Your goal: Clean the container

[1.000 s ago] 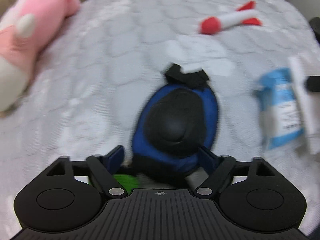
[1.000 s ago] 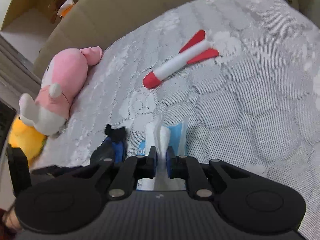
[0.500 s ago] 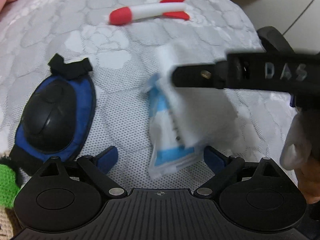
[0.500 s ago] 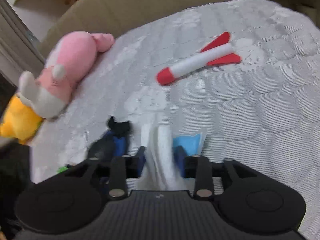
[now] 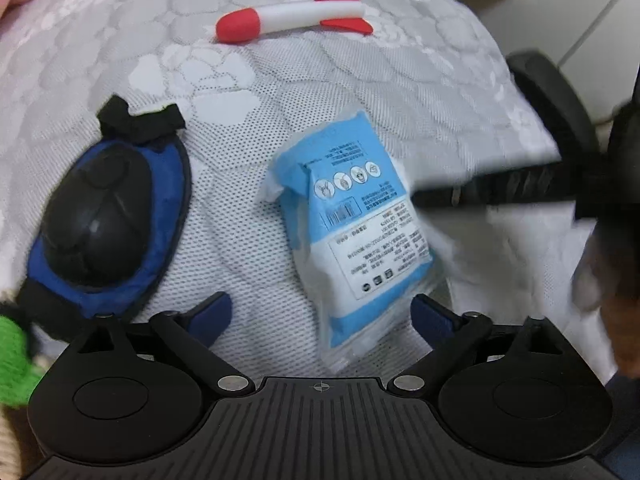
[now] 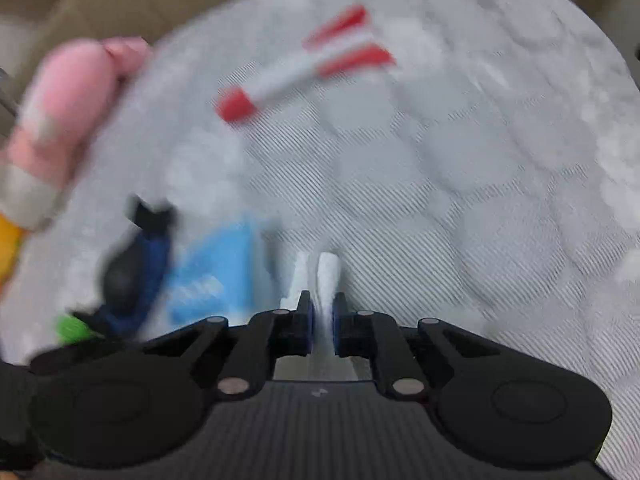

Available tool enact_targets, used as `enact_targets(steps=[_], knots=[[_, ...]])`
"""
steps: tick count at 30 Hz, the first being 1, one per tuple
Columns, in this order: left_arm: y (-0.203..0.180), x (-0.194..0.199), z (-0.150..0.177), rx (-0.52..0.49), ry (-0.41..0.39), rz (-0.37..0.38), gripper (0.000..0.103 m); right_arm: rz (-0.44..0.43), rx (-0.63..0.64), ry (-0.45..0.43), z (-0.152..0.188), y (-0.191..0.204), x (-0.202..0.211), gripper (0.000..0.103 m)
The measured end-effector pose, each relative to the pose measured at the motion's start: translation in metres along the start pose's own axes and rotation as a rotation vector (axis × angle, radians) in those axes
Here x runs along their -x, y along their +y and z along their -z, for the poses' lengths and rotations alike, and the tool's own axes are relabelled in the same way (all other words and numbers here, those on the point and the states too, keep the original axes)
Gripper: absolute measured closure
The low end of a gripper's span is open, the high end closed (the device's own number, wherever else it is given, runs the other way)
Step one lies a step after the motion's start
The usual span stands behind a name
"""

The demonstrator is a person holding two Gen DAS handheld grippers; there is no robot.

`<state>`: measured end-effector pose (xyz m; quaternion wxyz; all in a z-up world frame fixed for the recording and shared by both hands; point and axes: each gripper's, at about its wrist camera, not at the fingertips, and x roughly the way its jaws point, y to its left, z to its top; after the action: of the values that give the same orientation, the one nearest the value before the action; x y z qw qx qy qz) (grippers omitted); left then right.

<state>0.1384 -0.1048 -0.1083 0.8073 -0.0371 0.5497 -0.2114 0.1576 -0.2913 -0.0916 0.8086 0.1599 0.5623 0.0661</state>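
A blue and white tissue pack (image 5: 352, 232) lies on the grey quilted mattress (image 5: 224, 216), between the open fingers of my left gripper (image 5: 322, 316), which is empty. It shows blurred in the right wrist view (image 6: 216, 276). My right gripper (image 6: 322, 312) is shut on a white tissue (image 6: 326, 276) that sticks out past the fingertips. It holds the tissue to the right of the pack. In the left wrist view the right gripper shows as a dark bar at the right. No container is in view.
A blue and black knee pad (image 5: 108, 216) lies left of the pack. A red and white toy rocket (image 5: 292, 12) lies farther back. A pink plush toy (image 6: 68, 120) sits at the far left. A green knitted thing (image 5: 12, 364) is at the lower left edge.
My right gripper has pulled the white tissue out of the pack and moved right, away from it. My left gripper has swung right from the knee pad to the pack.
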Motion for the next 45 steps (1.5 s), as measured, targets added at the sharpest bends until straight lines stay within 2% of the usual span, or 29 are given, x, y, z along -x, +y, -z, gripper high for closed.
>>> enact_targets(steps=[1, 3, 6, 7, 8, 9, 12, 14, 17, 18, 20, 22, 23, 25, 27, 29, 31, 34, 36, 37, 38, 40, 41, 43, 44, 45], knots=[[0.0, 0.0, 0.0, 0.022, -0.012, 0.002, 0.002, -0.002, -0.009, 0.017, 0.002, -0.002, -0.003, 0.092], [0.003, 0.003, -0.001, 0.076, -0.03, 0.055, 0.002, -0.045, -0.042, 0.023, 0.004, -0.004, 0.0, 0.092], [0.012, 0.01, -0.004, 0.151, -0.037, 0.104, 0.005, -0.221, -0.169, 0.061, 0.008, -0.009, 0.005, 0.092], [0.015, 0.014, -0.007, 0.142, -0.042, 0.099, 0.017, -0.253, -0.19, 0.059, 0.01, -0.009, 0.008, 0.092], [0.017, 0.017, -0.01, 0.124, -0.047, 0.09, 0.037, -0.249, -0.186, 0.036, 0.01, -0.007, 0.013, 0.092], [0.018, 0.021, -0.013, 0.082, -0.061, 0.053, 0.037, -0.214, -0.159, -0.008, 0.009, -0.005, 0.02, 0.092], [0.002, 0.03, -0.013, -0.16, -0.141, -0.157, 0.037, -0.07, -0.033, -0.162, 0.005, 0.004, 0.041, 0.093], [-0.017, 0.03, -0.005, -0.32, -0.181, -0.268, 0.037, -0.115, -0.079, -0.189, 0.003, -0.003, 0.046, 0.093], [-0.051, 0.023, 0.016, -0.568, -0.239, -0.396, 0.037, -0.272, -0.148, -0.257, 0.0, -0.01, 0.062, 0.094], [-0.061, 0.021, 0.023, -0.642, -0.252, -0.423, 0.037, -0.322, -0.134, -0.292, 0.0, -0.006, 0.07, 0.094], [-0.076, 0.017, 0.039, -0.74, -0.252, -0.421, 0.035, -0.387, -0.07, -0.341, 0.0, 0.008, 0.079, 0.094], [-0.085, 0.014, 0.047, -0.779, -0.233, -0.4, 0.032, -0.407, 0.013, -0.317, -0.002, 0.025, 0.071, 0.094], [-0.088, 0.014, 0.05, -0.787, -0.226, -0.393, 0.029, -0.381, 0.051, -0.278, -0.003, 0.031, 0.061, 0.094], [-0.088, 0.017, 0.049, -0.768, -0.219, -0.372, 0.029, -0.271, 0.124, -0.193, -0.002, 0.041, 0.042, 0.094], [-0.082, 0.024, 0.042, -0.695, -0.208, -0.327, 0.025, -0.181, 0.144, -0.159, 0.0, 0.04, 0.034, 0.095], [-0.069, 0.031, 0.03, -0.56, -0.188, -0.255, 0.015, -0.161, 0.098, -0.16, 0.001, 0.033, 0.04, 0.093], [-0.05, 0.032, 0.019, -0.395, -0.153, -0.152, 0.01, -0.133, 0.078, -0.172, 0.002, 0.027, 0.045, 0.091], [-0.019, 0.022, 0.004, -0.149, -0.083, 0.062, 0.01, -0.145, 0.046, -0.147, 0.004, 0.022, 0.043, 0.091], [-0.01, 0.015, -0.001, -0.059, -0.079, 0.137, 0.01, -0.181, 0.019, -0.132, 0.002, 0.02, 0.04, 0.091], [-0.011, 0.013, -0.001, -0.061, -0.087, 0.137, 0.017, -0.199, 0.005, -0.128, 0.002, 0.019, 0.04, 0.091], [-0.018, 0.014, 0.001, -0.112, -0.099, 0.099, 0.033, -0.21, -0.012, -0.133, 0.002, 0.017, 0.04, 0.091], [-0.033, 0.019, 0.006, -0.25, -0.136, -0.01, 0.034, -0.229, -0.062, -0.166, 0.0, 0.009, 0.043, 0.091], [-0.045, 0.022, 0.012, -0.345, -0.17, -0.102, 0.035, -0.237, -0.084, -0.184, -0.001, 0.005, 0.047, 0.091], [-0.067, 0.025, 0.027, -0.587, -0.282, -0.35, 0.035, -0.25, -0.115, -0.217, -0.003, -0.001, 0.053, 0.091], [-0.073, 0.024, 0.033, -0.692, -0.321, -0.435, 0.035, -0.258, -0.127, -0.231, -0.003, -0.004, 0.056, 0.091], [-0.077, 0.023, 0.039, -0.753, -0.337, -0.475, 0.035, -0.266, -0.133, -0.239, -0.004, -0.005, 0.057, 0.091]])
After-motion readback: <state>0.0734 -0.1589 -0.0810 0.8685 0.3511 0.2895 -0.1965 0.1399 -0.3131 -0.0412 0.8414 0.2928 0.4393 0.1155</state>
